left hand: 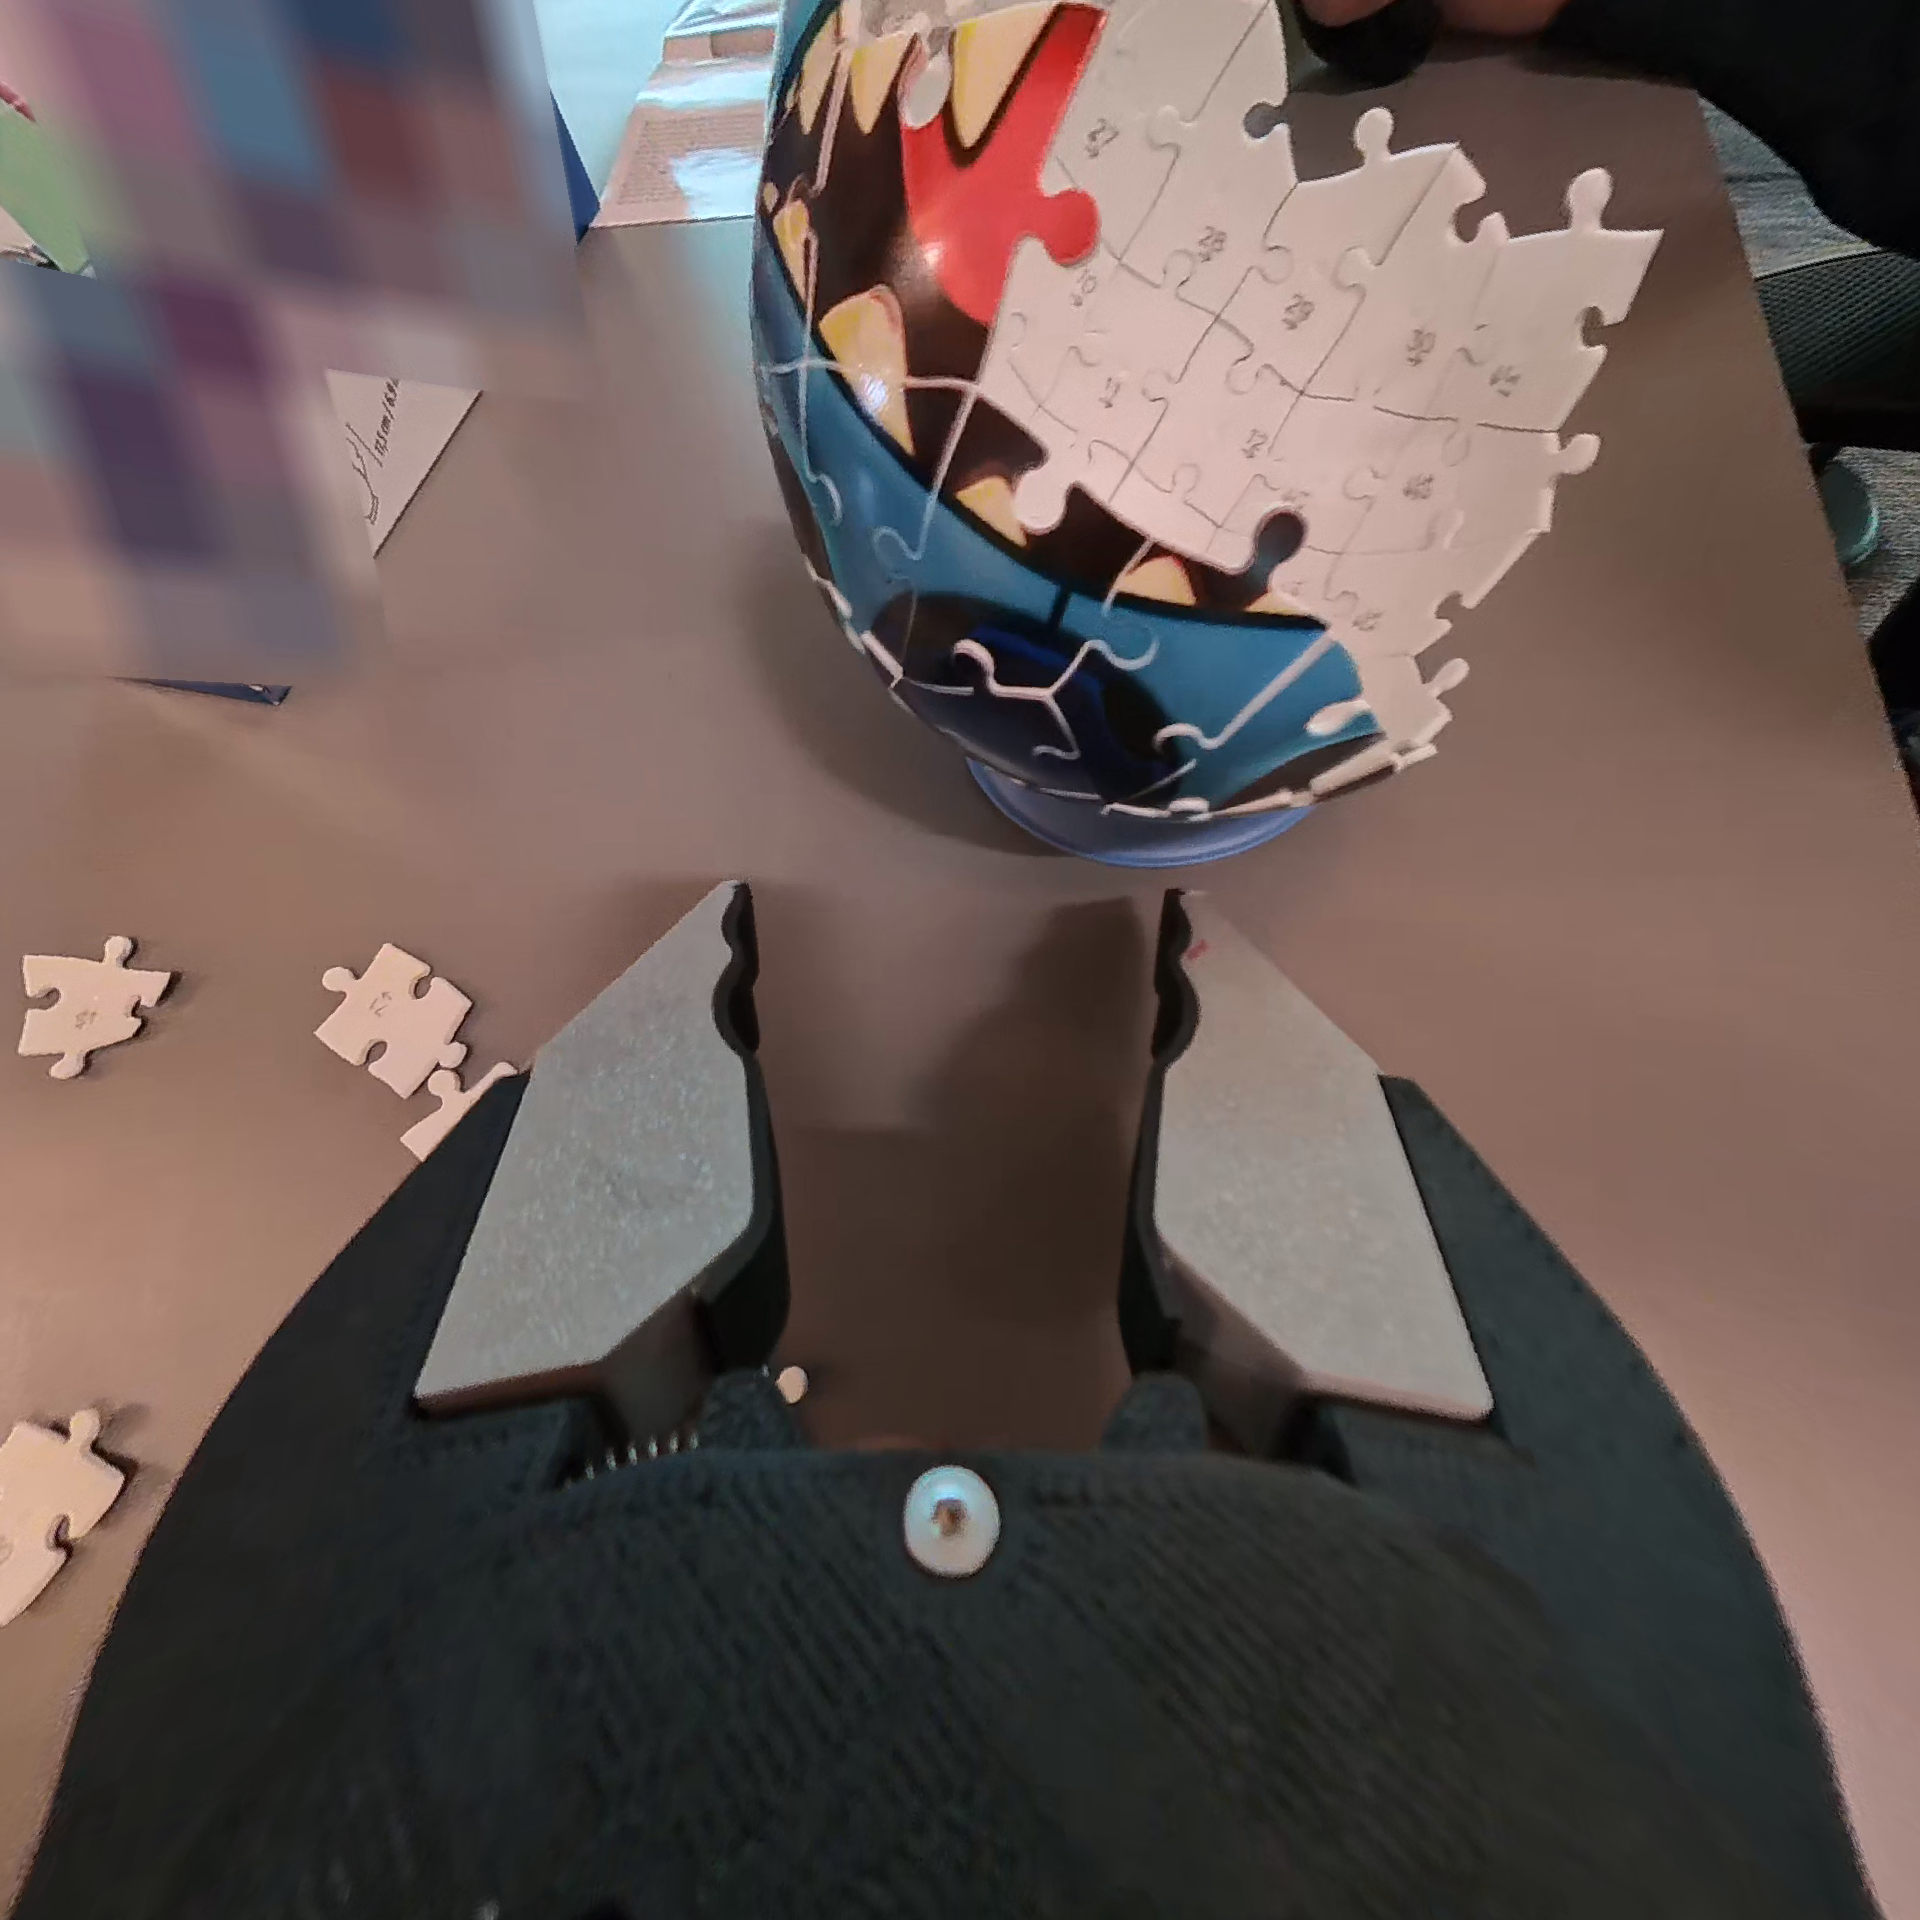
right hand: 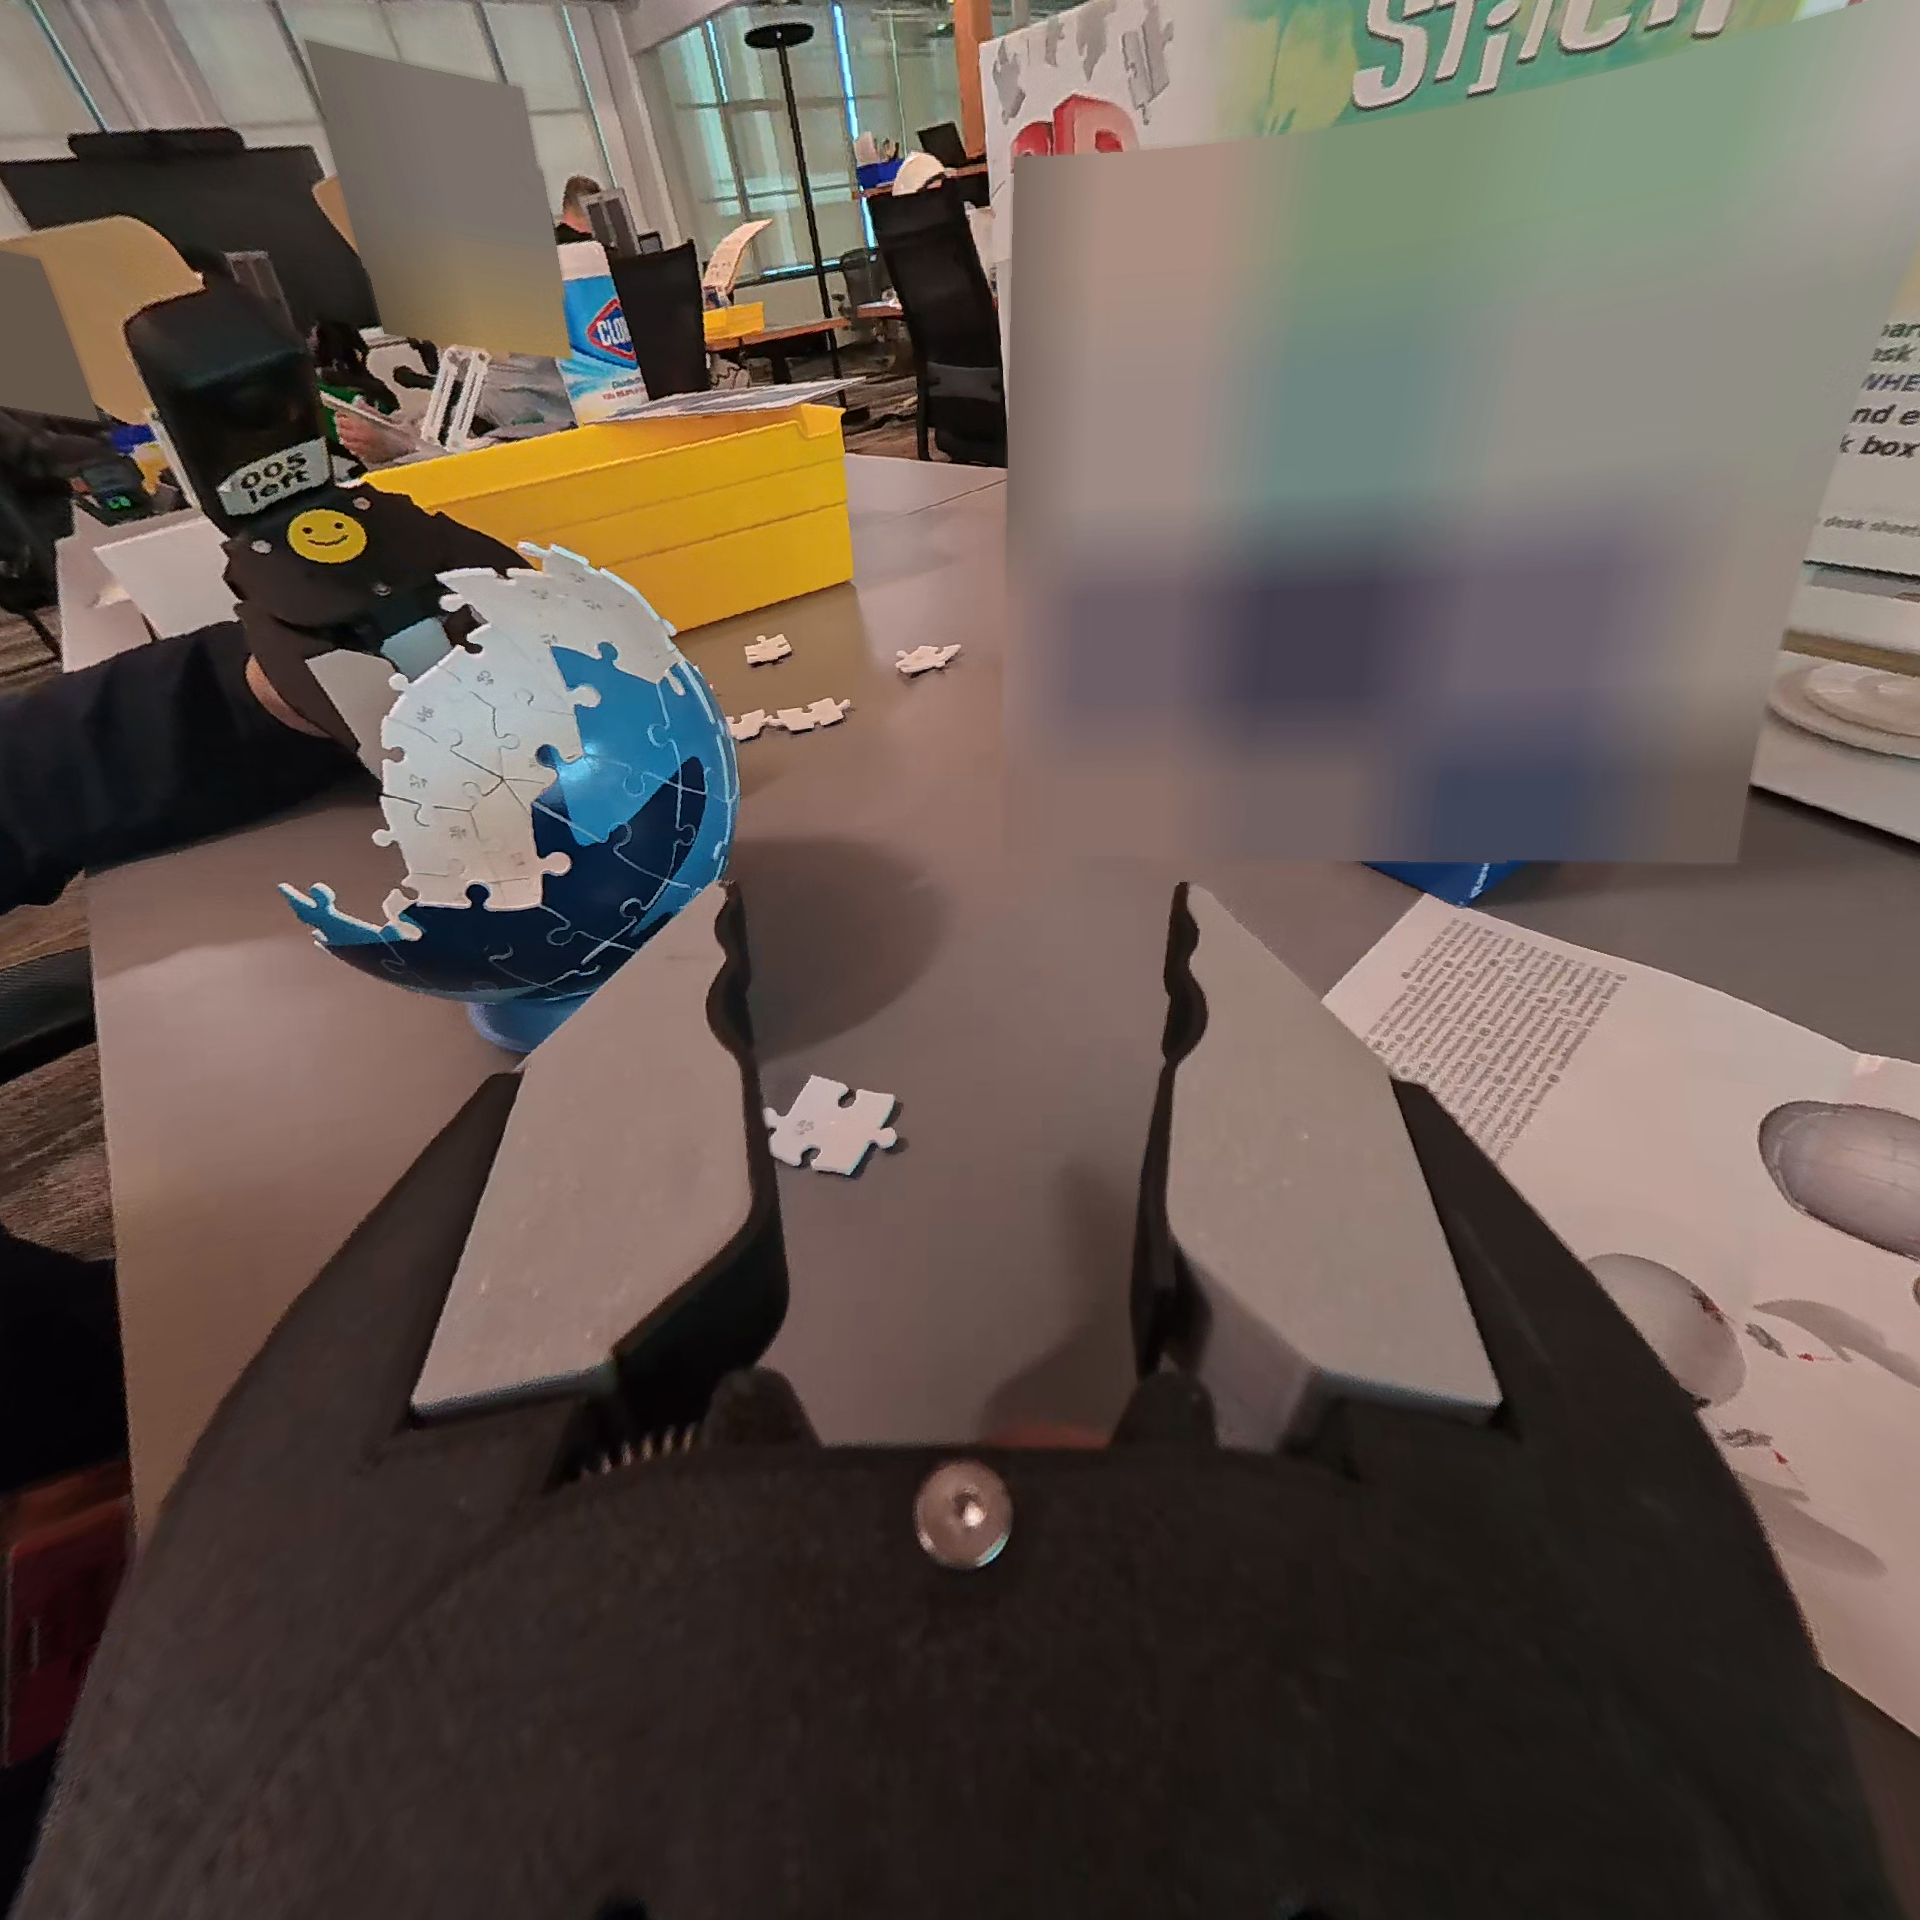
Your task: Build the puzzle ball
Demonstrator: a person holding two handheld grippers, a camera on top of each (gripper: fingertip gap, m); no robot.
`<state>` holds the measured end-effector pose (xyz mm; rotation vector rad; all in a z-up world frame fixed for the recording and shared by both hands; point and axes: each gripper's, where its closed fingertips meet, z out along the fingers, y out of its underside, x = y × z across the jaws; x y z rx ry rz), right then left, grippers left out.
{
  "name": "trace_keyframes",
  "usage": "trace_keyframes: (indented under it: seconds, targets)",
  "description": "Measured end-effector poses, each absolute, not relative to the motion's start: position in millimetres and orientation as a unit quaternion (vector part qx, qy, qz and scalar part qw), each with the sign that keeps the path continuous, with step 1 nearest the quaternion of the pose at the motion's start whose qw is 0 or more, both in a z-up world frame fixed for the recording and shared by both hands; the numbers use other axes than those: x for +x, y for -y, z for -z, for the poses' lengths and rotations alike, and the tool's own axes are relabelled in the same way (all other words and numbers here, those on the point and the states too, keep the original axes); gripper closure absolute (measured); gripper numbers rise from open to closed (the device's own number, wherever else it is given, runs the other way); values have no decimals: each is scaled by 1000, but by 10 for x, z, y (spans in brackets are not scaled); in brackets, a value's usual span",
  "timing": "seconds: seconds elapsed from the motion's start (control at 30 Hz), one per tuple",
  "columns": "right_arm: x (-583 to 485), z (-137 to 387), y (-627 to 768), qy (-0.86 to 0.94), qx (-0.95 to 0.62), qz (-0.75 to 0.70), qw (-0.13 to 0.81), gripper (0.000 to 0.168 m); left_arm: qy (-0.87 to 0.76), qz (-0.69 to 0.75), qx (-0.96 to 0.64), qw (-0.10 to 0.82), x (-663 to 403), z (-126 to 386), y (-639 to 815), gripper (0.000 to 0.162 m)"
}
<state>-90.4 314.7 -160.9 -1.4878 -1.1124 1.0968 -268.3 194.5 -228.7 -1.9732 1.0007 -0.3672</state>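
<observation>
The half-built puzzle ball [right hand: 540, 821] sits on its blue stand [right hand: 514, 1023] on the grey table [right hand: 935, 935], its open side showing white piece backs, probably so pieces can be pressed in from there. Just right of the ball lies a loose piece [right hand: 836, 1124], between the fingers of the right gripper [right hand: 951, 894], which hovers spread and empty. The left gripper [left hand: 951, 899], also parted and empty, points at the ball's stand; its contact with the ball's rim cannot be told.
</observation>
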Motion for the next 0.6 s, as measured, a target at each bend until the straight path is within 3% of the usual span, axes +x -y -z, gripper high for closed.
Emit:
trace_keyframes:
  seconds: [0.6]
  targets:
    - [-932, 1671, -3110, 467, -616, -455, 442, 93, -394, 170, -804, 412, -2685, 2336, -1944, 85]
